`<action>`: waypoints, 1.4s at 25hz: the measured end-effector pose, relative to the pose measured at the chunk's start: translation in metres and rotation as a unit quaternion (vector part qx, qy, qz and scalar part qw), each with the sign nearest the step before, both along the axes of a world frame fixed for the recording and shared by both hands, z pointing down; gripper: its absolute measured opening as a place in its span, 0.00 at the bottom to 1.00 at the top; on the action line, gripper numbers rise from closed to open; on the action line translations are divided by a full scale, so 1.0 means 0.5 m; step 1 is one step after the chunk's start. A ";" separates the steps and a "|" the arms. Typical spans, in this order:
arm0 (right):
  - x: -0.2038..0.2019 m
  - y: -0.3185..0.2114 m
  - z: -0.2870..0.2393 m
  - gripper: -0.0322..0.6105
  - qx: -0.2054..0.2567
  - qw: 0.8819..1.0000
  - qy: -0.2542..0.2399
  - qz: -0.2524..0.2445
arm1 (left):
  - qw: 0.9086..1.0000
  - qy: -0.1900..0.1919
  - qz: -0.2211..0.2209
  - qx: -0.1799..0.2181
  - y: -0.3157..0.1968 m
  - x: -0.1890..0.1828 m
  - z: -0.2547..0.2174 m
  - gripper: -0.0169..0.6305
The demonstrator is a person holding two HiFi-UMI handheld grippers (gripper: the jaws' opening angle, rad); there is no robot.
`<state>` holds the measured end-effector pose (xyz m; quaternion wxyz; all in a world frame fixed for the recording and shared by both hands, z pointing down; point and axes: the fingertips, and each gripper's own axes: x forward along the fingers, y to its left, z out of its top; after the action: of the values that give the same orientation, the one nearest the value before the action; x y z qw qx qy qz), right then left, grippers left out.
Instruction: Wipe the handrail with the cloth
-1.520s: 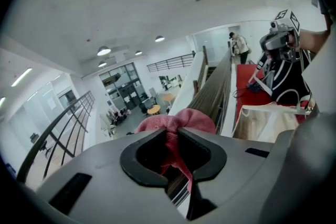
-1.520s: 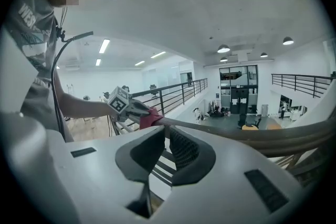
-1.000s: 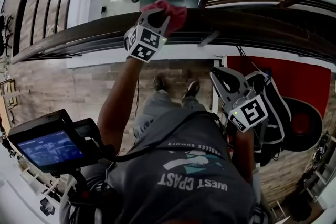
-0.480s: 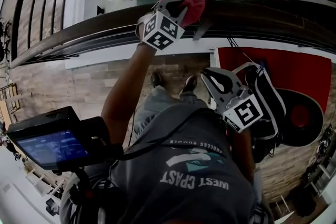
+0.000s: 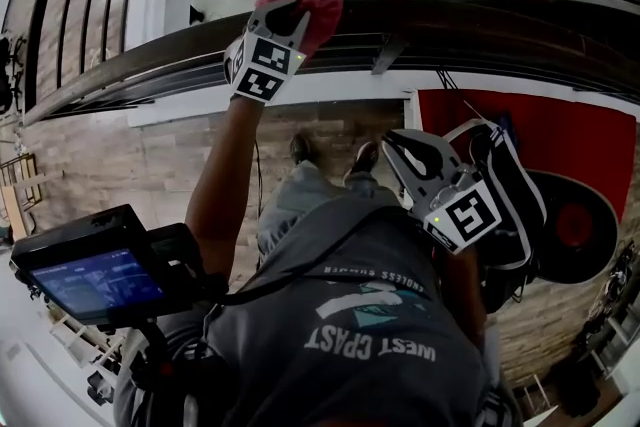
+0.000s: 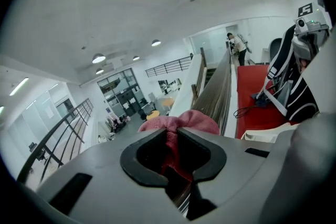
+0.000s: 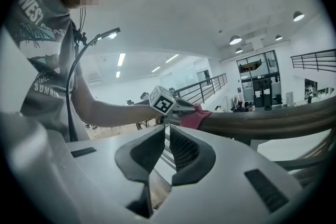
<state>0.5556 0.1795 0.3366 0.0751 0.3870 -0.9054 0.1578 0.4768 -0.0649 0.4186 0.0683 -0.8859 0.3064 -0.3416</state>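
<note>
Slid leftward along handrail [image 5: 480, 20]: left tool [image 5: 287, 13], pinching pink cloth [image 5: 320, 7] atop rail; right tool [image 5: 392, 147] pressed together, empty.

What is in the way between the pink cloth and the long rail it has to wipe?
Nothing visible. The cloth already lies right on the handrail, pinched in the left gripper. In the head view the top of the rail looks bare on both sides of the cloth.
</note>
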 end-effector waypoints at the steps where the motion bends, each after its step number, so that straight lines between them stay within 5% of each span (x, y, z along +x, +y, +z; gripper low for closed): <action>1: -0.002 0.003 -0.002 0.08 -0.001 1.000 0.001 -0.001 | 1.000 0.006 0.007 0.001 0.006 0.018 -0.004 0.12; 14: -0.018 0.014 0.010 0.08 -0.014 1.000 0.008 0.004 | 0.995 0.000 0.093 0.022 0.054 0.200 -0.012 0.12; 19: -0.017 0.014 0.009 0.08 -0.013 1.000 0.009 0.005 | 0.994 -0.003 0.104 0.024 0.058 0.182 -0.014 0.13; 28: -0.009 0.013 0.022 0.08 -0.021 1.000 0.006 0.012 | 0.999 0.005 0.035 0.031 0.036 0.048 -0.024 0.12; 35: -0.003 0.013 0.040 0.08 -0.030 0.999 0.004 0.014 | 0.988 -0.002 0.125 0.093 0.174 0.163 0.001 0.13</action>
<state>0.5538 0.1859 0.3567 0.0885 0.3981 -0.8942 0.1846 0.5580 0.0222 0.4192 0.1929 -0.9064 0.2238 -0.3018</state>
